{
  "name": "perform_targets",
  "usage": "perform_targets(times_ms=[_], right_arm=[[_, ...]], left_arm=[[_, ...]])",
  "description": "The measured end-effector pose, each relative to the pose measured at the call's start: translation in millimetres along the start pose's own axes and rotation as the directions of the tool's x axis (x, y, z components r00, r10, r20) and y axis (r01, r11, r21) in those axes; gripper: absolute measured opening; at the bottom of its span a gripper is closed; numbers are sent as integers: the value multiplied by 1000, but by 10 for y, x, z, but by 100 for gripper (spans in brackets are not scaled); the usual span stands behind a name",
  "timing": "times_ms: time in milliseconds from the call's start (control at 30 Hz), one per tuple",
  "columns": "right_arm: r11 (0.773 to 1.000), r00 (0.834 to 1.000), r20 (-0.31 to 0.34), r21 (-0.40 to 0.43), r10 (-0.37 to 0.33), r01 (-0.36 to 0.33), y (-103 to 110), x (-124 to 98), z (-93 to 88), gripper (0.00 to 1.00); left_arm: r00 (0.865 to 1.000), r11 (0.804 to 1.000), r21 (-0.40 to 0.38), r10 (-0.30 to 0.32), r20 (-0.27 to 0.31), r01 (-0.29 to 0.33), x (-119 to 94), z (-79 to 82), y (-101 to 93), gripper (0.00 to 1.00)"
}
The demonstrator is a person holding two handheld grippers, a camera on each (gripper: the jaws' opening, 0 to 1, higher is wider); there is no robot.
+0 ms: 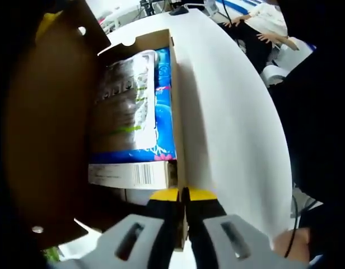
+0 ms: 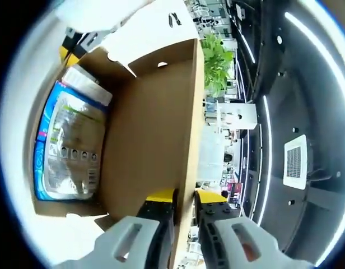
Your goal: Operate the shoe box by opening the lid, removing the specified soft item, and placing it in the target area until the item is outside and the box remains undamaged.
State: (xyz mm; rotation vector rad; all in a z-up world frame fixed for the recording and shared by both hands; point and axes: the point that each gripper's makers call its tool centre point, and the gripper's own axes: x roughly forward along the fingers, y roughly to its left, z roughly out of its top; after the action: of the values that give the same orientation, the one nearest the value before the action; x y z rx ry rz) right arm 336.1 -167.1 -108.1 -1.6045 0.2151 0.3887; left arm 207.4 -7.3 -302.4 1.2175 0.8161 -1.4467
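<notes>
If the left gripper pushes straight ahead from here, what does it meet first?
The left gripper is already shut on the box wall, so it would just slide along that edge. Table lies to one side, the blue pack to the other.

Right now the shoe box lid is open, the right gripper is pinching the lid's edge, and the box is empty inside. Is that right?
Not quite: the box is not empty. The right gripper view shows a blue and silver soft package lying inside it. The rest stands: the lid is open and the right gripper pinches its edge.
</notes>
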Motion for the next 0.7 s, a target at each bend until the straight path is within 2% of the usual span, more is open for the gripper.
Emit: perform_targets(times_ms=[700], right_arm=[[996, 996, -3, 14, 85, -85, -6, 100, -22, 11]], left_arm=[[1000, 1000, 5, -7, -2, 7, 43, 2, 6, 3]])
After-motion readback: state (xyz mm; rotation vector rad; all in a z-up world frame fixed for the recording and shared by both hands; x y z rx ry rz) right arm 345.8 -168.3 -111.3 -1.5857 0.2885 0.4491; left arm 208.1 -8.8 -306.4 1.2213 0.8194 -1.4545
